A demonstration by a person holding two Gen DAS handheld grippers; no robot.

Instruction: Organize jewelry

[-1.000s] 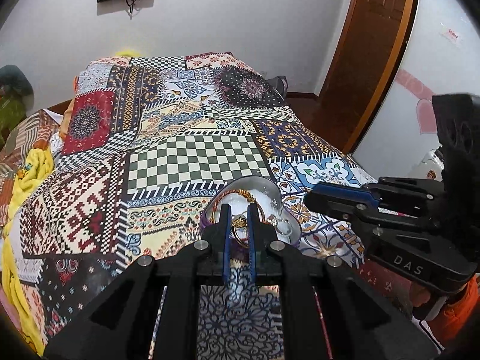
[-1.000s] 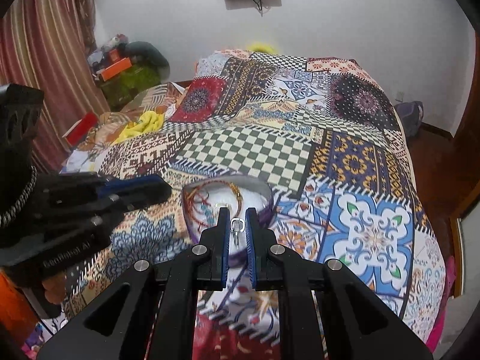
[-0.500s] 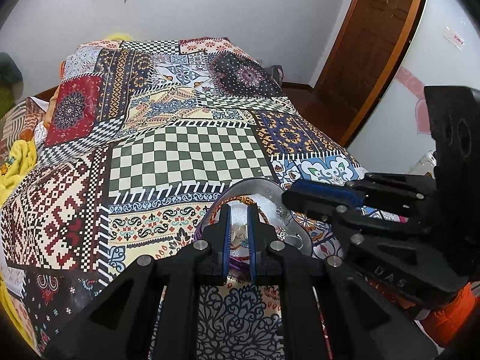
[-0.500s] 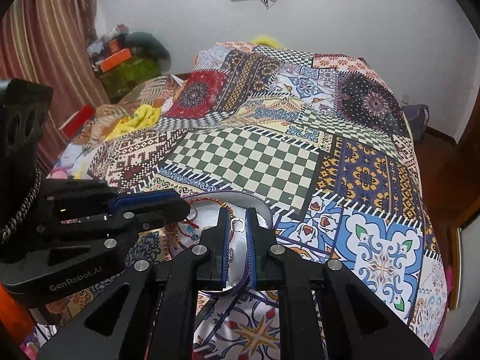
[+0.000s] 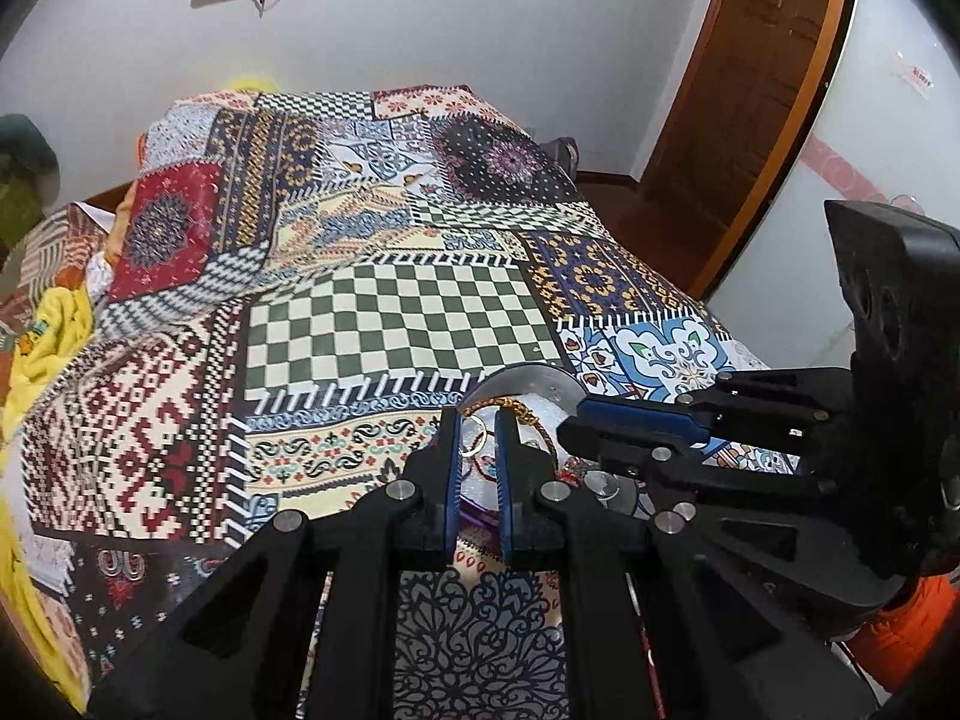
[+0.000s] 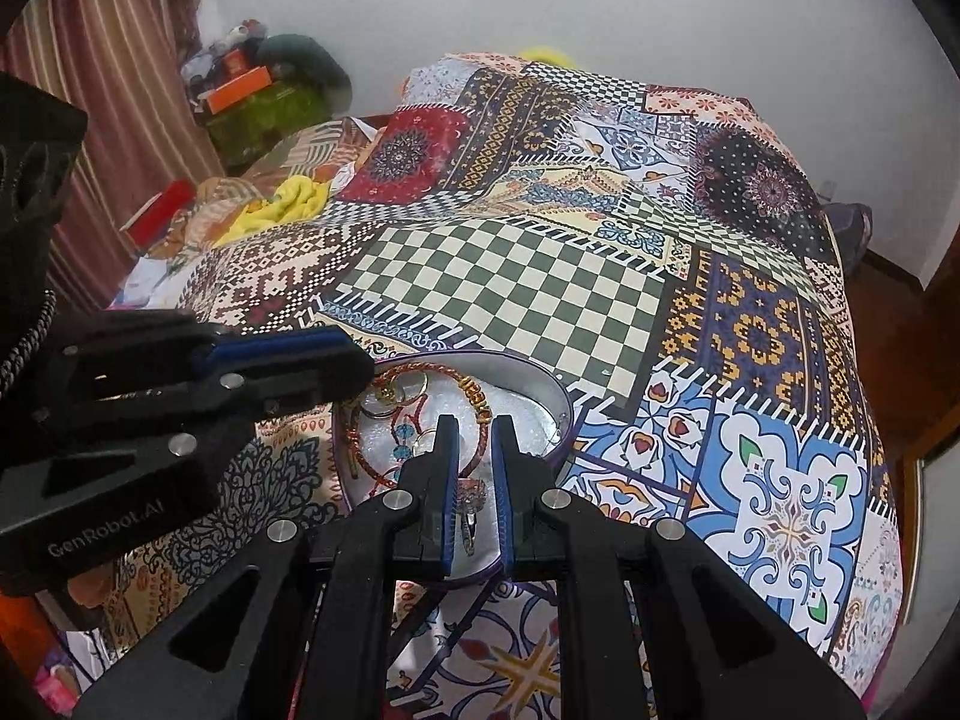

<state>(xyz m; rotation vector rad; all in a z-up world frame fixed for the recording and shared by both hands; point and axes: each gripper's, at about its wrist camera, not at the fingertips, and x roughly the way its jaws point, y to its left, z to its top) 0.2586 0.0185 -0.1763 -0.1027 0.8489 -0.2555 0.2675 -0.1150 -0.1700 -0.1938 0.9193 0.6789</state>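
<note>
A round metal tin [image 6: 555, 399] with a purple rim sits on the patchwork bedspread and holds bangles, rings and beaded threads. My left gripper [image 5: 478, 441] is shut on a thin gold ring [image 5: 474, 447] just over the tin's [image 5: 540, 373] left edge. My right gripper [image 6: 476, 444] hangs over the tin's near side, its jaws a narrow gap apart; a silver earring [image 6: 470, 525] lies in the gap further back, and I cannot tell if it is pinched. A red and gold bangle [image 6: 474, 396] lies in the tin.
The patchwork bedspread [image 6: 516, 276] covers the whole bed. Yellow cloth [image 6: 282, 204] and clutter lie at the far left. A wooden door [image 5: 762, 78] stands at the right. Each gripper shows in the other's view, close together over the tin.
Both grippers have moved forward and down over the tin. The right gripper now reaches further over the tin's inside, and the left one has shifted toward the tin's left edge.
</note>
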